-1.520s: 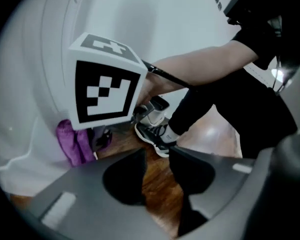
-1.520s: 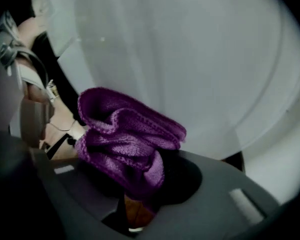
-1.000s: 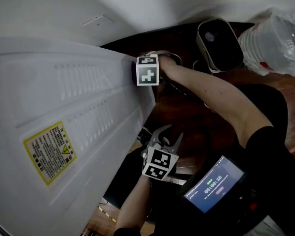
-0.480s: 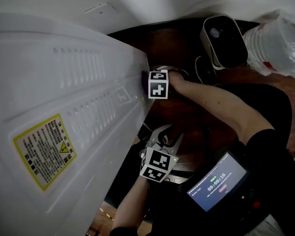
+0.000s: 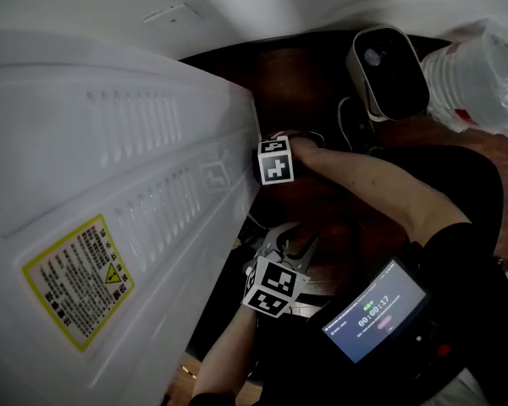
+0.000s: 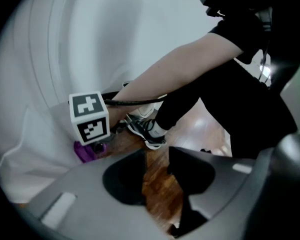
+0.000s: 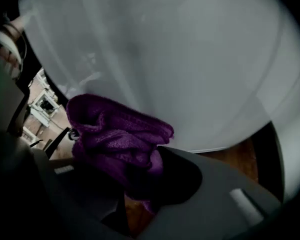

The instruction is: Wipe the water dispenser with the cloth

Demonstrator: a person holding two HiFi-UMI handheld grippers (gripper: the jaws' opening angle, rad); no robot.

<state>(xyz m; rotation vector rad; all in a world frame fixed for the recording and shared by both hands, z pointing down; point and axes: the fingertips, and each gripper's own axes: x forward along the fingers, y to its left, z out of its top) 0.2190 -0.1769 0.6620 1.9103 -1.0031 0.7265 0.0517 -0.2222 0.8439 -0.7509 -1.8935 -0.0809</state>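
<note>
Mid-wipe, by the look of it: the right gripper (image 7: 135, 184) has its jaws clamped on a bunched purple cloth (image 7: 115, 134), and the wad sits pressed on, or just off, the white wall of the water dispenser (image 5: 110, 142), low down by its rear corner. In the head view that gripper's marker cube sits right at the cabinet edge. The left gripper (image 6: 157, 169) hangs lower and apart from the cabinet, its jaws only a narrow gap apart with nothing in them; the wood floor (image 6: 155, 189) shows through the gap. No streaks, wet patches or dirt are visible, so how much is already wiped can't be told. Probably the big back panel and other faces are left, with the low corner as the current patch. The cloth is soft, nubby terry, folded thick and lumpy, and should squash flat under pressure. The dispenser is smooth, slightly glossy white plastic or painted metal, a tall boxy shape with rounded edges. Its back panel has rows of moulded vent slots (image 5: 135, 129) and a yellow warning label (image 5: 76, 282). The floor is dark, polished wood. A clear plastic water jug (image 5: 478, 79) lies well away from the dispenser.
</note>
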